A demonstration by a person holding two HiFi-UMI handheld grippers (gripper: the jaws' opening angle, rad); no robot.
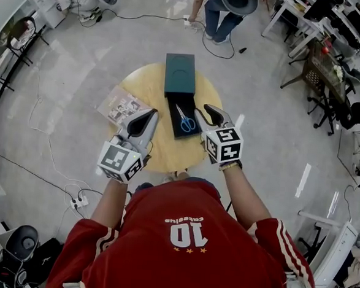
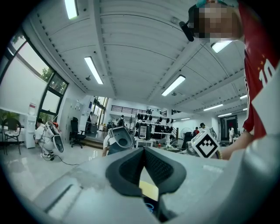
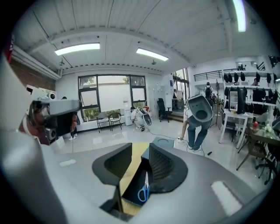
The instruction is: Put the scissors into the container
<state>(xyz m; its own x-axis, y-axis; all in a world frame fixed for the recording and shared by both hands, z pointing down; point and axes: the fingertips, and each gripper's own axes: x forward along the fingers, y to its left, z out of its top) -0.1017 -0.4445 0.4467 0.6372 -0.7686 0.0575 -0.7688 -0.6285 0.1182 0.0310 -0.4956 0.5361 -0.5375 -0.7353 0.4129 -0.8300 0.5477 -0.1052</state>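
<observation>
Blue-handled scissors point(image 1: 185, 119) lie inside the dark open container point(image 1: 174, 102) on the round wooden table point(image 1: 146, 85). The container's teal lid point(image 1: 179, 74) lies flat just beyond it. My left gripper point(image 1: 150, 115) hovers left of the container, its jaws touching at the tips and holding nothing. My right gripper point(image 1: 205, 114) hovers at the container's right edge with a narrow gap between its fingers. In the right gripper view the scissors point(image 3: 143, 189) show below that gripper point(image 3: 140, 151), in the container point(image 3: 131, 181). The left gripper view shows the left gripper point(image 2: 143, 151) tilted up toward the ceiling.
A printed booklet point(image 1: 120, 105) lies at the table's left edge. A person point(image 1: 219, 17) stands on the floor beyond the table. Desks and chairs point(image 1: 323, 76) stand at the right. Cables and a power strip point(image 1: 77, 202) lie on the floor at the left.
</observation>
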